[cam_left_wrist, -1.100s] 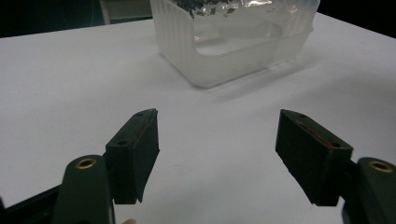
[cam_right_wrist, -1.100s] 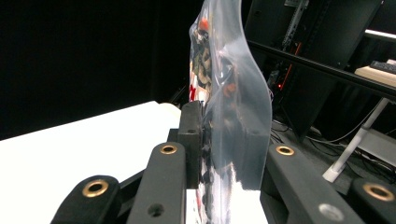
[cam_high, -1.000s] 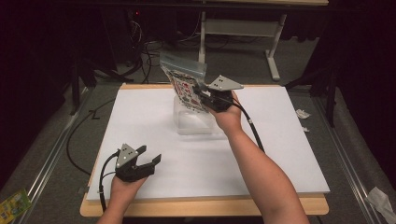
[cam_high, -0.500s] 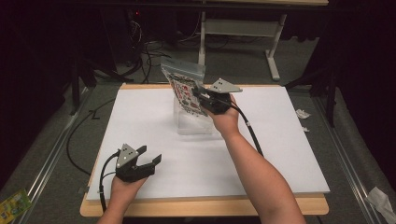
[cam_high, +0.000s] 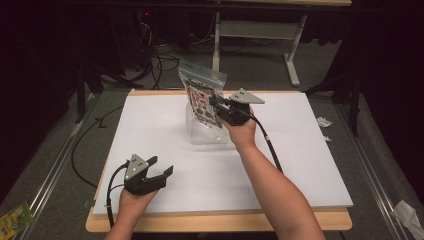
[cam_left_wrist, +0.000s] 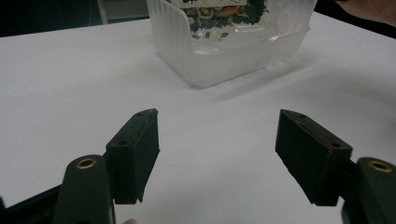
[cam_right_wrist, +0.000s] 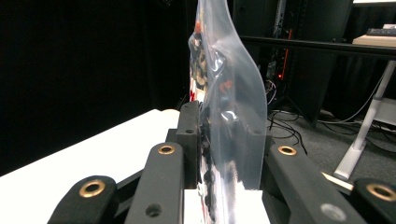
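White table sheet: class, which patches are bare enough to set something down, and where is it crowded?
Bare: left of the clear tub, right of the right gripper to the sheet edge. Crowded: the middle, where it holds the bag in the tub; the left gripper.

one clear zip-top plastic bag of printed, colourful pieces (cam_high: 201, 97); one translucent rectangular plastic tub (cam_high: 206, 134); two black two-jaw claws, the left claw (cam_high: 161, 172) and the right claw (cam_high: 216, 103) (each with a trailing cable); one white-topped worktop (cam_high: 300, 165); two forearms; three bits of litter on the floor.
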